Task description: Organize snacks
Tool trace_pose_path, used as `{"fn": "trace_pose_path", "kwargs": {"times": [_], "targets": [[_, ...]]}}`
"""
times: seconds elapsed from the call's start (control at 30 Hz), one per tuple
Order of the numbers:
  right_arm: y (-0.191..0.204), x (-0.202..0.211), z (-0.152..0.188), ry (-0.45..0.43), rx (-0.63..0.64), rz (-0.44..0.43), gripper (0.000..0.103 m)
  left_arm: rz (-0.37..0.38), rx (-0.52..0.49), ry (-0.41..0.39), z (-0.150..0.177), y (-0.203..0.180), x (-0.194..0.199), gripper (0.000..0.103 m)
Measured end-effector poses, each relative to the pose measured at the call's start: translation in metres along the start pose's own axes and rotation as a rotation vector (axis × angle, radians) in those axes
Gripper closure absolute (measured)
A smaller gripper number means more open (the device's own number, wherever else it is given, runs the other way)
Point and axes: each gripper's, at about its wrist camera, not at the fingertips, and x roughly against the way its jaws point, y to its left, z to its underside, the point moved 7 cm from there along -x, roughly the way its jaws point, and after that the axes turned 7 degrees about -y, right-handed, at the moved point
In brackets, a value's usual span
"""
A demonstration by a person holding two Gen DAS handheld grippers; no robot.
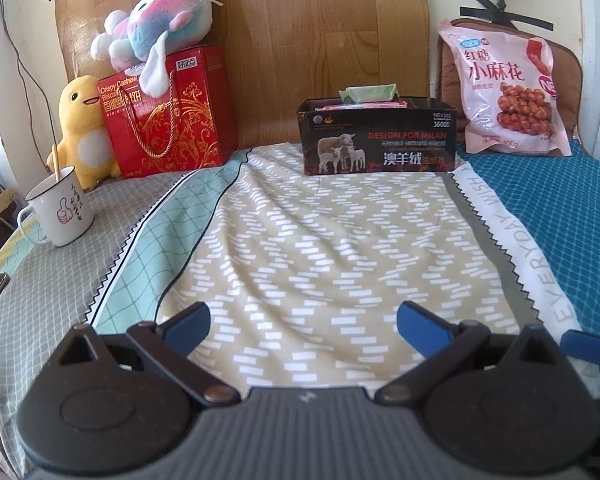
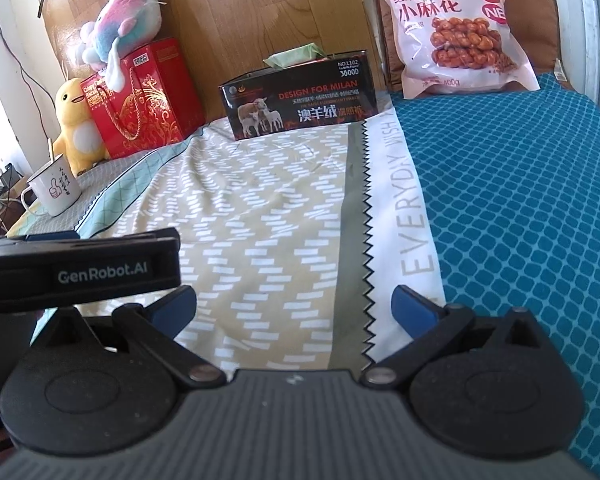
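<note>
1. Both tools are spread and empty: the left tool and the right tool hover low over the bed, well apart from every snack.
2. Judged from this, the sorting looks nearly done or paused. A green packet and what seems a pink one already sit inside the black box at 12 o'clock in the left view; how full it is cannot be told.
3. Left outside is the pink snack bag, which leans on a brown cushion at 2 o'clock, just beside the box. Whether it belongs in the box is only a guess; it looks too big.
4. The box reads "DESIGN FOR MILAN", "NO.L102", "3800D", with Chinese "澳羊绒" and a picture of sheep.
5. The bag reads "红糖 小麻花" and "400g".
6. The red gift box at 10 o'clock reads "Crispy Cashew"; a pastel plush toy lies on it and a yellow duck toy stands beside it.
7. The bedsheet strip reads "EVERYDAY WISH".
8. The left tool's side, in the right view, reads "GenRobot.AI".
9. A white mug stands at 9 o'clock.
</note>
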Motion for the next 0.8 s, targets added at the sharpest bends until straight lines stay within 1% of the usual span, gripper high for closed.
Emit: {"fn": "trace_pose_path", "kwargs": {"times": [0.37,0.8], "targets": [[-0.005,-0.002,-0.002,-0.014,-0.013,0.011,0.000,-0.018,0.026,0.041,0.005,0.005,-0.011,0.000],[-0.006,-0.003,-0.002,-0.017,-0.013,0.013,0.000,-0.046,0.043,0.053,0.007,0.012,-0.016,0.000]]}}
